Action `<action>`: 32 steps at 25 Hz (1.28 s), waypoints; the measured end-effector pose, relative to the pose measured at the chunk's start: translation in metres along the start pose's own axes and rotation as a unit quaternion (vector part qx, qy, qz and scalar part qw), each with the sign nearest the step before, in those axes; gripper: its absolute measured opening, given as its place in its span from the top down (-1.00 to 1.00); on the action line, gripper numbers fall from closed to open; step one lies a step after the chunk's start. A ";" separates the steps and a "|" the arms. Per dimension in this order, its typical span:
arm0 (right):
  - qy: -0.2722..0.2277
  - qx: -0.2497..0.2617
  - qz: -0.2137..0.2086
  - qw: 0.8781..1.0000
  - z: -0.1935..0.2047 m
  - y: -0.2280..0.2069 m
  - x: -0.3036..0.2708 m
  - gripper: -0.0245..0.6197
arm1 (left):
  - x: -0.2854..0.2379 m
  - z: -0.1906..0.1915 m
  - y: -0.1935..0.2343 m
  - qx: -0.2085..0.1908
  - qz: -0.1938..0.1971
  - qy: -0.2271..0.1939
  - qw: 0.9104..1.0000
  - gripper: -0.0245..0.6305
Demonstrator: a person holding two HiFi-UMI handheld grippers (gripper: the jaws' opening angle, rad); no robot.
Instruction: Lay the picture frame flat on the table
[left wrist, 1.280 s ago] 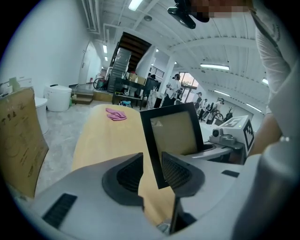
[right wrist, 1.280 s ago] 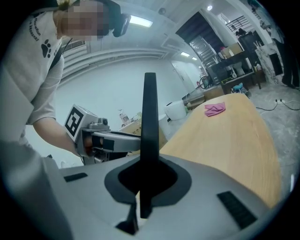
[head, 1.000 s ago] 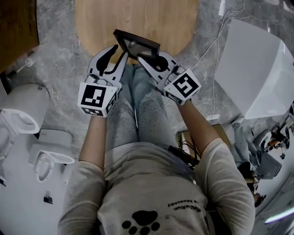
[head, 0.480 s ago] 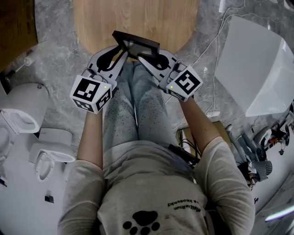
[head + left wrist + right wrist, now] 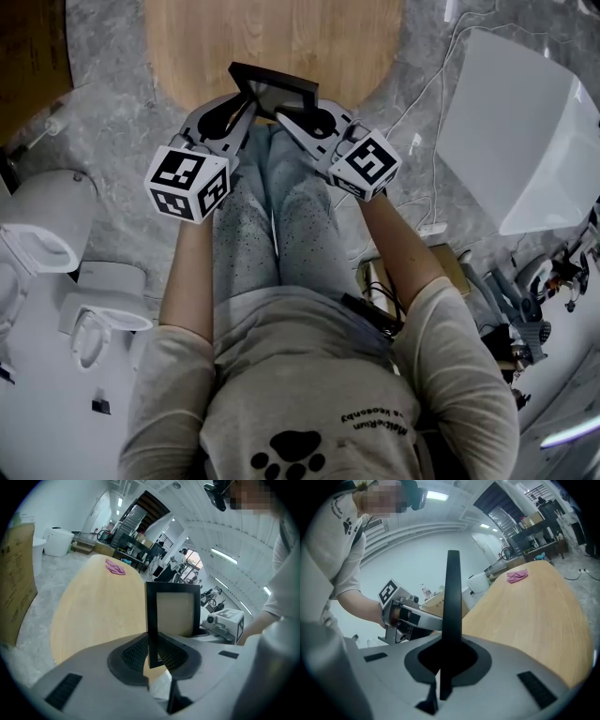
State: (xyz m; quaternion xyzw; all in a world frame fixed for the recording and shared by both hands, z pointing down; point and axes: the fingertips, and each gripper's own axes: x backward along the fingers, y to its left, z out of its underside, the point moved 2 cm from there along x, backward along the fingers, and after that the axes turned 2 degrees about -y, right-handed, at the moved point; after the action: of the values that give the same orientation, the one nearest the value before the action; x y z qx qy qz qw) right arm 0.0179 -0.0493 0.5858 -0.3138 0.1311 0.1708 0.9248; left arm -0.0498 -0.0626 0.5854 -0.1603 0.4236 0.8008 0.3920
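Head view: picture frame [image 5: 277,95] was held off the surface, tilted up, over the near rim of the oval wooden table [image 5: 281,37], just ahead of the person's knees; it was not yet lying on the wood. Its place had hardly shifted from a second before. Change noted: left gripper [image 5: 242,111] had just been closing its jaws, from wide apart beside the frame down onto the frame's left bar. Left gripper view showed that dark bar standing between the two ribbed pads [image 5: 133,652], which looked to lie against it on both sides. Right gripper [image 5: 446,658] was clamped tight on the opposite edge, where the frame showed edge-on as a thin dark upright. Judgement: the frame was now carried by both grippers. Remaining work would be to tip it flat and lower it onto the bare wood, well short of the pink cloth [image 5: 115,567] at the far end. Risk: an uneven twist between the two grips.
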 end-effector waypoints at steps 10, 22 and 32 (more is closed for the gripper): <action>0.023 -0.010 0.034 0.999 0.013 -0.003 -0.005 0.84 | -0.004 0.010 0.006 0.008 -0.015 0.021 1.000 0.72; 0.032 -0.025 0.108 0.993 0.019 -0.017 0.005 0.52 | -0.006 0.018 0.015 0.009 -0.035 0.034 0.999 0.72; 0.036 -0.033 0.212 0.976 0.022 -0.029 0.019 0.41 | -0.011 0.032 0.025 0.017 -0.067 0.054 0.996 0.72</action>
State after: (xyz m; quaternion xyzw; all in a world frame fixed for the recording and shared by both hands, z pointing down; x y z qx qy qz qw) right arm 0.0501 -0.0528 0.6115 -0.3148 0.2226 0.3559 0.8513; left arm -0.0590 -0.0506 0.6244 -0.2246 0.4456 0.7557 0.4242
